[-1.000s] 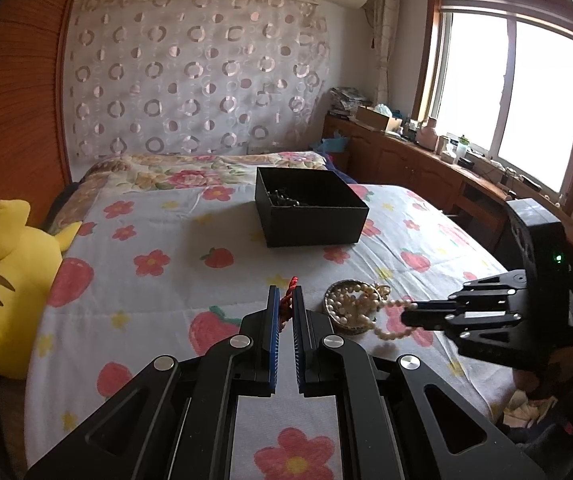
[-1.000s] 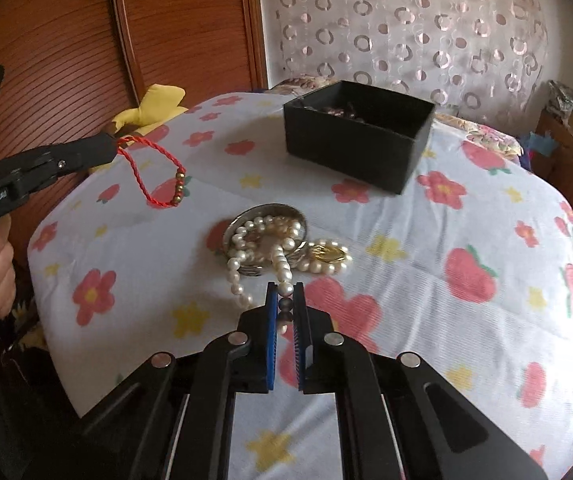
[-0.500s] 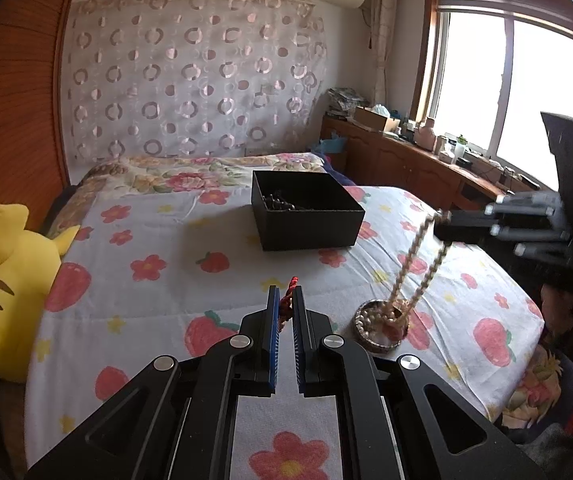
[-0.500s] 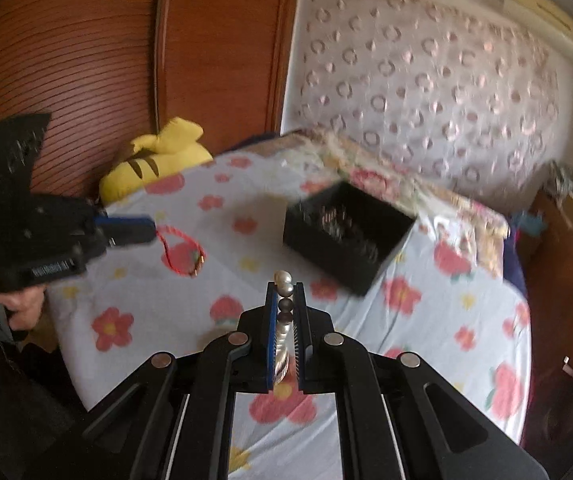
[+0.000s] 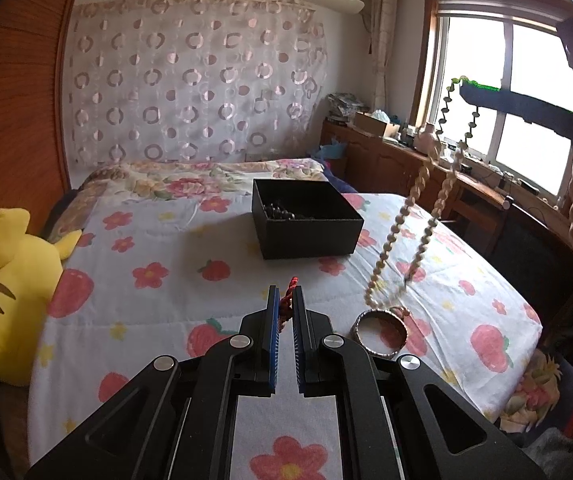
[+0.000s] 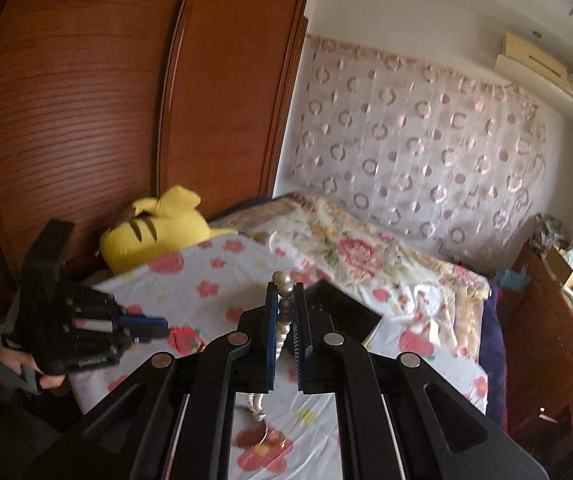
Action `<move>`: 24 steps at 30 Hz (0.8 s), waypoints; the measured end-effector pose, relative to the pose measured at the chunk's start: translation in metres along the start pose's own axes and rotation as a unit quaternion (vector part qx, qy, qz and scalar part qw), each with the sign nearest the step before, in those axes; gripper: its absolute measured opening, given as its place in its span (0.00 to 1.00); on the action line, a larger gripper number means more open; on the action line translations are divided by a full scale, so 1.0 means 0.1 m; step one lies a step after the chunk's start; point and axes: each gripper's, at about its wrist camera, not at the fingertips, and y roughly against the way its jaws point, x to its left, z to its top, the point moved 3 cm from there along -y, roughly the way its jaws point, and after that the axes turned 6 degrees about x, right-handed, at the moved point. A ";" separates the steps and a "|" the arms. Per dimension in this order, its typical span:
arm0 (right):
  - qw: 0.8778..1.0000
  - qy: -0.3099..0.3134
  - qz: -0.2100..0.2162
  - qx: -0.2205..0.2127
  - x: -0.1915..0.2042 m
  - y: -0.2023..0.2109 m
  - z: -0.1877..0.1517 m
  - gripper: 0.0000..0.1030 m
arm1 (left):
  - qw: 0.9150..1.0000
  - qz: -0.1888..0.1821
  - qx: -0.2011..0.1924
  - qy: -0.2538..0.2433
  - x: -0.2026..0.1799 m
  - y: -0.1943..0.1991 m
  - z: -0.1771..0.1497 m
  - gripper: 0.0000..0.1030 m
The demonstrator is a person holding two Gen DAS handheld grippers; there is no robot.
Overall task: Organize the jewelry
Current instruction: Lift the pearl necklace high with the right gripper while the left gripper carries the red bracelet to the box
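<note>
Right gripper is clamped on the pearl necklace, strand hanging over the round tin on the bedspread. Left gripper is closed on a red cord bracelet. Step: carry to the black box, I'd say. Next: swing the strand over its opening, lower, then release. Left view shows full strand, tin and box contents; right view shows only beads between the pads.

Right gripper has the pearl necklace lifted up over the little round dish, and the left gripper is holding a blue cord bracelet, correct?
Not quite: the cord bracelet in the left gripper is red, not blue, as the right wrist view shows. The rest stands: the right gripper holds the pearl necklace up over the round dish.
</note>
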 end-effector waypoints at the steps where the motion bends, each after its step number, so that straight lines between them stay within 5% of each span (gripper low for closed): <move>1: 1.000 0.002 -0.004 -0.005 -0.02 0.03 0.04 0.08 | 1.000 0.000 -0.002 -0.001 0.00 0.01 0.03 0.05; 24: 0.996 -0.005 -0.089 -0.005 -0.73 -0.46 0.79 0.08 | 0.996 0.017 -0.061 -0.060 -0.20 -0.05 1.14 0.05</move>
